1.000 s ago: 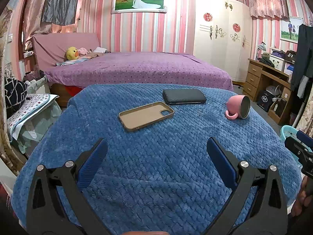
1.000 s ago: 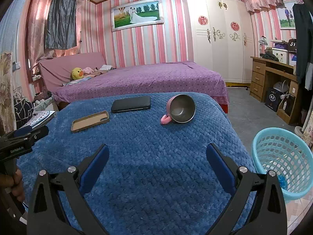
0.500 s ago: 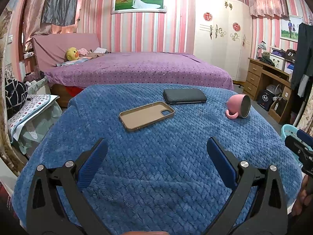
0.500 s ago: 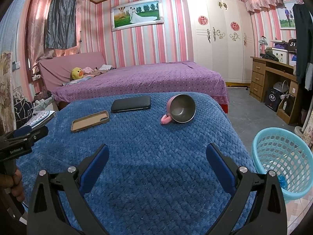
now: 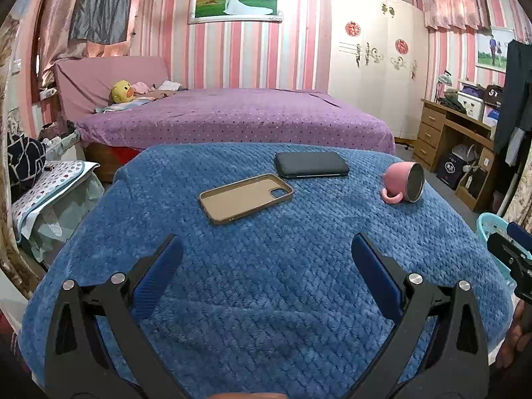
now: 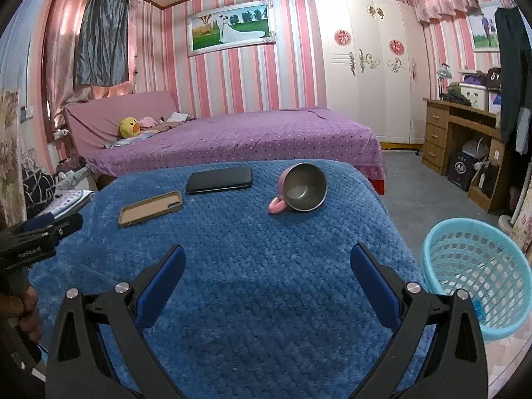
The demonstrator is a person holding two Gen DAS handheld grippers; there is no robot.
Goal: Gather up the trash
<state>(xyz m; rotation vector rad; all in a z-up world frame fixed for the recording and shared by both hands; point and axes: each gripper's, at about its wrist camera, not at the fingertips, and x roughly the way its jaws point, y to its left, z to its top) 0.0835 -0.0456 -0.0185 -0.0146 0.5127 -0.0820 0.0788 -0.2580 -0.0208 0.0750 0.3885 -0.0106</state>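
Over the near edge of the blue blanket [image 5: 266, 266] both tongs hang wide apart and empty: the left tongs [image 5: 266, 256] and the right tongs [image 6: 267, 264] each show blue pads spread with only blanket between them; farther out on the blanket-covered surface lie a tan phone case [image 5: 246, 198], open side up, and just beyond it a black phone [image 5: 312, 165], the two nearly touching at a corner; off to the right a pink mug [image 6: 301, 188] lies tipped on its side, steel mouth facing the right wrist camera; beside the surface on the floor stands a turquoise basket [image 6: 478, 272], probably the bin for the trash; nothing here reads plainly as rubbish, so the likeliest error is picking the wrong item; the case is thin and flat on plush fabric, so pads closing on it could snag the pile or slide off; the mug could roll if nudged
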